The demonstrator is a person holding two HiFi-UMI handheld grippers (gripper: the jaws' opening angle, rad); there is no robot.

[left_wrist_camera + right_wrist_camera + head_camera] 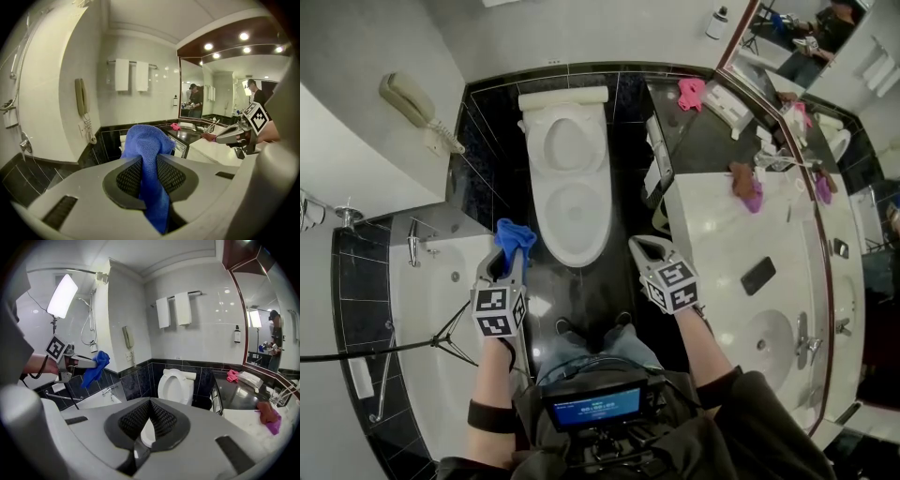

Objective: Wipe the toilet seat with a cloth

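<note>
The white toilet (pixel 570 202) stands ahead of me against the black tiled wall, its lid raised and its seat (pixel 573 214) down. My left gripper (pixel 508 255) is shut on a blue cloth (pixel 515 235), left of the bowl's front. In the left gripper view the blue cloth (pixel 146 140) bunches up over the fingertips and hangs down between the jaws. My right gripper (pixel 641 247) hovers right of the bowl's front, shut with nothing in it. The right gripper view shows the toilet (pixel 176 386) beyond its closed tips and the left gripper's cloth (pixel 95 365) at the left.
A bathtub (pixel 441 309) lies at the left with a stand's legs (pixel 450 336) over it. A white vanity (pixel 731 244) with a sink (pixel 769 339) runs along the right, bearing a black phone (pixel 757 276) and cloths (pixel 691 92). A wall telephone (pixel 413 104) hangs at the left.
</note>
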